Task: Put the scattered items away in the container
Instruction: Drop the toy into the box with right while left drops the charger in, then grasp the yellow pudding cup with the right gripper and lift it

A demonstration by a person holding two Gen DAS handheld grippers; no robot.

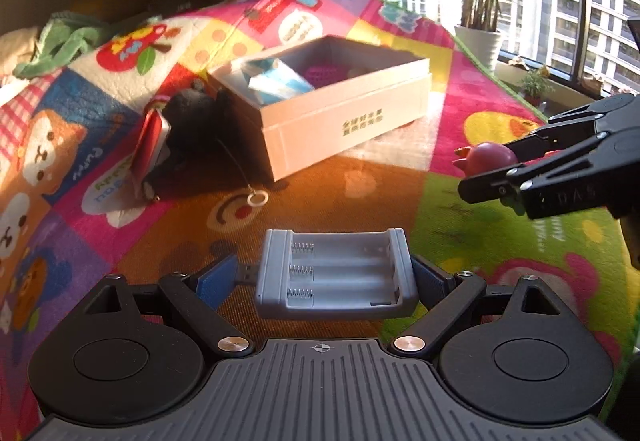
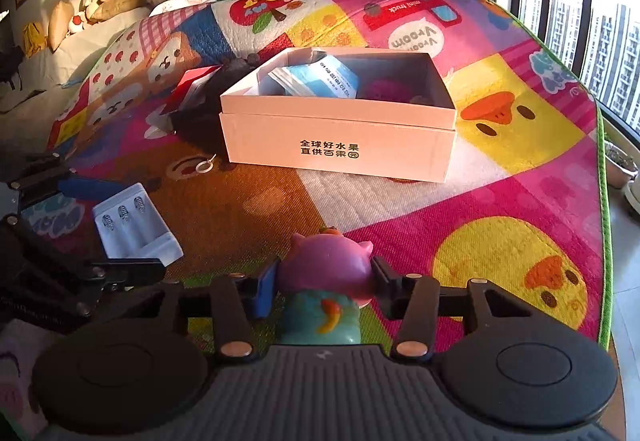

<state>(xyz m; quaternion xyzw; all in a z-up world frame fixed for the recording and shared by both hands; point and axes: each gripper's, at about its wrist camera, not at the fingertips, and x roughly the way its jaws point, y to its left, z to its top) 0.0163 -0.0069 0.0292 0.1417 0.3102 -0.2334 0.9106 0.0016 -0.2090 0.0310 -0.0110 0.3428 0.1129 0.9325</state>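
Container: white cardboard box (image 2: pixel 338 145), lid off, sits on the patterned play mat (image 2: pixel 500 201) toward its far half, printed side facing the right wrist camera. Inside it, a blue-and-white packet (image 2: pixel 320 79) leans against the left part and a purple item (image 2: pixel 384 89) lies at the right; what the purple item is cannot be told. Just left of the box, touching its wall in the left wrist view, lies a dark plush toy (image 1: pixel 192 121) with a red card or tin (image 1: pixel 150 145) propped against it; a thin cord runs from there to a small white ring (image 1: pixel 258 198) on the mat. Left gripper (image 1: pixel 334 277) is held low and roughly level over the mat, pointed at the box, blue pads clamped on the short ends of a grey battery holder (image 1: pixel 336 273), three empty slots with springs facing up. Right gripper (image 2: pixel 326 277) is likewise level and aimed at the box, well short of it, jaws closed on the pink head of a toy figure (image 2: pixel 326 273) whose teal body hangs toward the camera. In the left wrist view, the right gripper enters from the right edge, toy at its tips, above the mat.
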